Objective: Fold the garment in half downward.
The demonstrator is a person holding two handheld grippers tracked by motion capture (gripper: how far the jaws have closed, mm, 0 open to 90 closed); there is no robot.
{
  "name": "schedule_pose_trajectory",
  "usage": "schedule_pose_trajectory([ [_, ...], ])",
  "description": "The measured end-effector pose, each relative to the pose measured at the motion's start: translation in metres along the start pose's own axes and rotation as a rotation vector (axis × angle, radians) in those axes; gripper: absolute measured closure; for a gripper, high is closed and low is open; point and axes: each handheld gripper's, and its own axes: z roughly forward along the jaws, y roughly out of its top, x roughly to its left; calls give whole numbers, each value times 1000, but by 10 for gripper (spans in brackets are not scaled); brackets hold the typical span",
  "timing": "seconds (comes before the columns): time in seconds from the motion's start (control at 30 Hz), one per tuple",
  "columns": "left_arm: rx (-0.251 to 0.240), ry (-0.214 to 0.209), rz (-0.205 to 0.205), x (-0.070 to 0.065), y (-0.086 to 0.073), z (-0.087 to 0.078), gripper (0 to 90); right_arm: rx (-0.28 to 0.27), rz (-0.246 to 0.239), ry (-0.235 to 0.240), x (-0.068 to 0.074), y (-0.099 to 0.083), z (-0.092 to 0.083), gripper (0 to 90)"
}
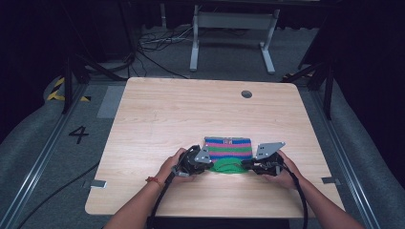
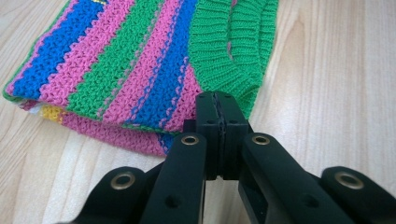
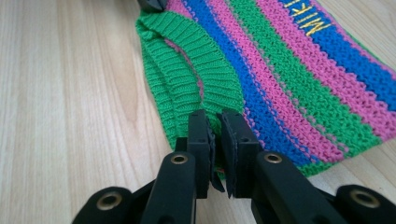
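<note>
A folded knit sweater with pink, blue and green stripes lies on the wooden table, near the front edge. Its green ribbed collar faces the person. My left gripper is at the collar's left end; in the left gripper view its jaws are shut flush, tips against the sweater, and no fabric shows between the pads. My right gripper is at the collar's right end. Its jaws stand slightly apart, with the collar's edge at the tips. Yellow lettering runs along a blue stripe.
A round cable hole sits at the table's far right. Bare wood surrounds the sweater on all sides. Beyond the table are floor cables and a white desk frame. Floor rails run along both sides.
</note>
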Motion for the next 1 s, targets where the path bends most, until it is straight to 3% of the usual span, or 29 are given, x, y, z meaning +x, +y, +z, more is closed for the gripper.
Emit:
schedule_pose_trajectory([
  [0.3,5,12,16,-1,6,-6,881,2,-20,-9,2,4,-6,795],
  [0.53,-20,16,19,-5,12,-16,840,-33,-20,-55,3,10,-21,777],
  [0.73,-35,54,7,-6,17,-29,685,-48,-15,-90,2,15,-37,745],
  [0.93,-19,119,-3,-4,19,-45,567,-31,-7,-139,2,13,-50,686],
  [1.0,-24,140,-14,-5,16,-50,499,-12,-26,-156,3,10,-57,666],
])
